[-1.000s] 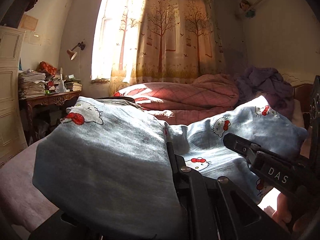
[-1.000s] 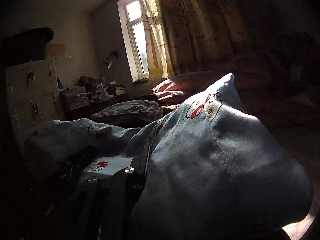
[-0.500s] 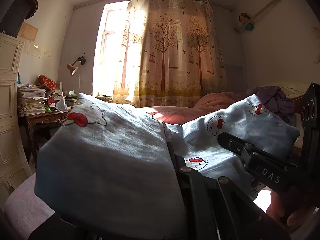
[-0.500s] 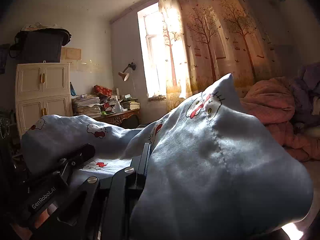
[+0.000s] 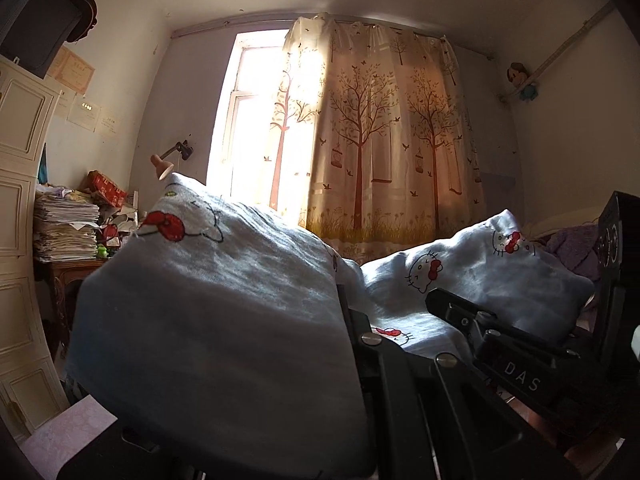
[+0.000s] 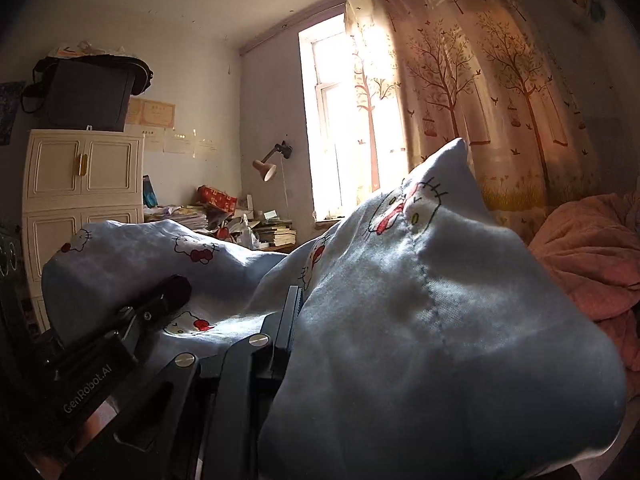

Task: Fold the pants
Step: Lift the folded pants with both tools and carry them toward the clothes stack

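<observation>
Pale blue cotton pants printed with red-bowed cartoon cats [image 5: 224, 304] hang in the air between 2 black handheld grippers, in front of a sunlit window and a cream curtain patterned with brown trees [image 5: 384, 148]. The left gripper [image 5: 344, 300] is clenched on 1 bunch of the fabric, which drapes over its fingers. The right gripper [image 6: 294, 300] is likewise clamped on a second bunch, the cloth billowing to its right side. In the right wrist view, a rumpled pink quilt [image 6: 592, 256] lies beyond the pants, and a cream panelled cabinet [image 6: 84, 176] stands against the far wall.
</observation>
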Available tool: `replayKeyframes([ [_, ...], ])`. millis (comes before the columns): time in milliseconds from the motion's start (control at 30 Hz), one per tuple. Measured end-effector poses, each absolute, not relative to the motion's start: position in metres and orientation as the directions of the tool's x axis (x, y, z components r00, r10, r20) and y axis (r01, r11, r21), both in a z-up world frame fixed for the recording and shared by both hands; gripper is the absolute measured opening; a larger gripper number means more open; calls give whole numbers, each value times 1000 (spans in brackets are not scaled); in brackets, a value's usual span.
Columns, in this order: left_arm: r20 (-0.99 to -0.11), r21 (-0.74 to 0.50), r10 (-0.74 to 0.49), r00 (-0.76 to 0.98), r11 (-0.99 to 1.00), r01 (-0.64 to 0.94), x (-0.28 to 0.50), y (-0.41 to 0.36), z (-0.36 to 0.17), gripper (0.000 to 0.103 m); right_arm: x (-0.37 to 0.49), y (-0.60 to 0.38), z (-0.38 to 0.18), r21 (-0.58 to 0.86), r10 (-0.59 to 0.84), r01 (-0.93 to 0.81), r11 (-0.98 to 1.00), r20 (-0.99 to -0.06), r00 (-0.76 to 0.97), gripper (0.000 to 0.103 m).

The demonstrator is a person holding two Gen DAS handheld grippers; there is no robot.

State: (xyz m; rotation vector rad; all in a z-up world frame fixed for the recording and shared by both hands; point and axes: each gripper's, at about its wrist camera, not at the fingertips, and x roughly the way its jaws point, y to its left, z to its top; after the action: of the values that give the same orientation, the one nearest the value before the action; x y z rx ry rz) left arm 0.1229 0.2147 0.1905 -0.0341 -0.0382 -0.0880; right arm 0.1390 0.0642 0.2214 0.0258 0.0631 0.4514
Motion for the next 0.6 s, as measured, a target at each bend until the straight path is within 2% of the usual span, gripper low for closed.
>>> replayKeyframes([
  [200, 67, -39, -103, 992, 994, 106, 190, 253, 188, 7, 219, 92, 233, 143, 456, -446, 884, -53, 888, 19],
  [333, -14, -126, -176, 984, 977, 173, 238, 284, 136, 7, 265, 109, 217, 161, 463, -448, 879, -66, 884, 19],
  [433, -104, -59, -106, 989, 993, 100, 272, 281, 102, 8, 297, 122, 181, 130, 452, -437, 890, -129, 882, 19],
  [500, -125, -41, -85, 989, 996, 81, 281, 278, 90, 7, 320, 134, 162, 79, 425, -417, 905, -179, 887, 19],
  [600, -149, -40, -80, 986, 996, 75, 286, 278, 86, 11, 348, 139, 143, 82, 399, -390, 917, -231, 888, 19],
])
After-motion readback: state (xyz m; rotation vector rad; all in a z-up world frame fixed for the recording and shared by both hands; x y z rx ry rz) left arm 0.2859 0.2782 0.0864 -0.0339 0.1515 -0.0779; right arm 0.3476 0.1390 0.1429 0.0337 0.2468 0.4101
